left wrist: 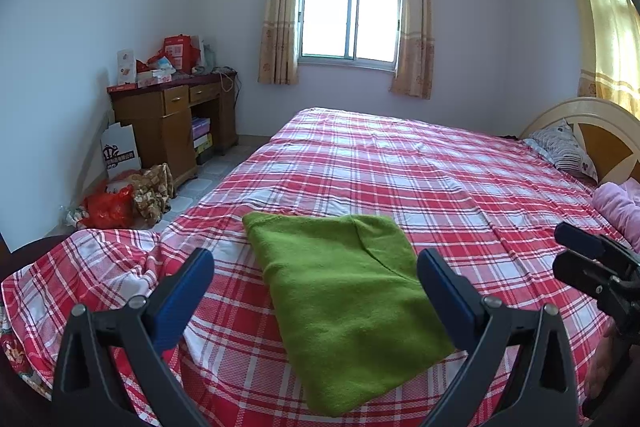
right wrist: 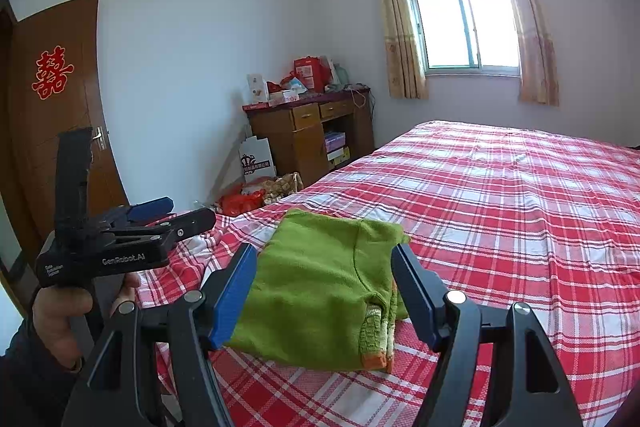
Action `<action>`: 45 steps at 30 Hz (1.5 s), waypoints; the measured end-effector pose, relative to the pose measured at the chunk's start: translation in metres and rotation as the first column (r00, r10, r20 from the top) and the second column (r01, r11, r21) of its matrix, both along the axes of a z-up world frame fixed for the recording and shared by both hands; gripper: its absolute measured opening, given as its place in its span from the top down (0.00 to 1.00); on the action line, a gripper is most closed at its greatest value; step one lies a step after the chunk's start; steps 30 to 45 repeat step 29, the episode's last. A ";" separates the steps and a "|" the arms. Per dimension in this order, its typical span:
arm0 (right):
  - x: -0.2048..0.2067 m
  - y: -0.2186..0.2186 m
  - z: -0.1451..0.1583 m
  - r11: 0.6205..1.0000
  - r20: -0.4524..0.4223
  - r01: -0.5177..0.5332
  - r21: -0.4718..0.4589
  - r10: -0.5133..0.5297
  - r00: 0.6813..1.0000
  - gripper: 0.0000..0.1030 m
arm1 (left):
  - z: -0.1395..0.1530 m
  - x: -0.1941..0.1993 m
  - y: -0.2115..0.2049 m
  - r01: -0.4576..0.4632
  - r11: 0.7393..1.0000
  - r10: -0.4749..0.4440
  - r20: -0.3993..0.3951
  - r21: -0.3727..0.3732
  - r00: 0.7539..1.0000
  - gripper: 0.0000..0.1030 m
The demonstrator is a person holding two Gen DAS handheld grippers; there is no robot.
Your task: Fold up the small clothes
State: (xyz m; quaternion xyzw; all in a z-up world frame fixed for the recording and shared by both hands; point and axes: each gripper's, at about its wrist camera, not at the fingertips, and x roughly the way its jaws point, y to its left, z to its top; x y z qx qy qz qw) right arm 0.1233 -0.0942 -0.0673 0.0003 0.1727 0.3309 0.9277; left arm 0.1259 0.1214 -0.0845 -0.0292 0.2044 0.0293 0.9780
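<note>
A green knit garment [left wrist: 344, 299] lies folded into a rectangle on the red plaid bed [left wrist: 460, 179]. My left gripper [left wrist: 314, 269] is open above its near part, empty, fingers either side of it. In the right wrist view the garment [right wrist: 320, 287] shows an orange and white cuff at its near right corner. My right gripper [right wrist: 324, 271] is open and empty, hovering just above the garment's near edge. The left gripper [right wrist: 172, 213] appears at the left of that view, held in a hand. The right gripper [left wrist: 580, 255] shows at the right edge of the left view.
A pillow [left wrist: 564, 147] and a pink blanket [left wrist: 620, 207] lie by the headboard [left wrist: 592, 123] at the right. A wooden desk [left wrist: 176, 123] with boxes stands by the far wall; bags [left wrist: 116, 203] lie on the floor. A door [right wrist: 52, 115] is at the left.
</note>
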 end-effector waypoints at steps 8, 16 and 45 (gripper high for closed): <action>-0.001 -0.003 0.001 1.000 0.006 0.001 0.006 -0.001 1.000 0.31 | 0.001 -0.003 0.000 -0.009 1.000 0.009 0.004 -0.012 1.000 0.00; -0.003 -0.003 0.003 1.000 0.017 0.002 0.007 -0.002 1.000 0.31 | -0.001 0.001 0.004 -0.030 0.999 0.029 -0.018 -0.026 0.999 0.00; 0.000 0.002 0.000 1.000 0.002 -0.005 -0.013 0.005 1.000 0.31 | -0.004 0.000 0.004 -0.055 0.998 0.055 0.001 0.010 0.998 0.00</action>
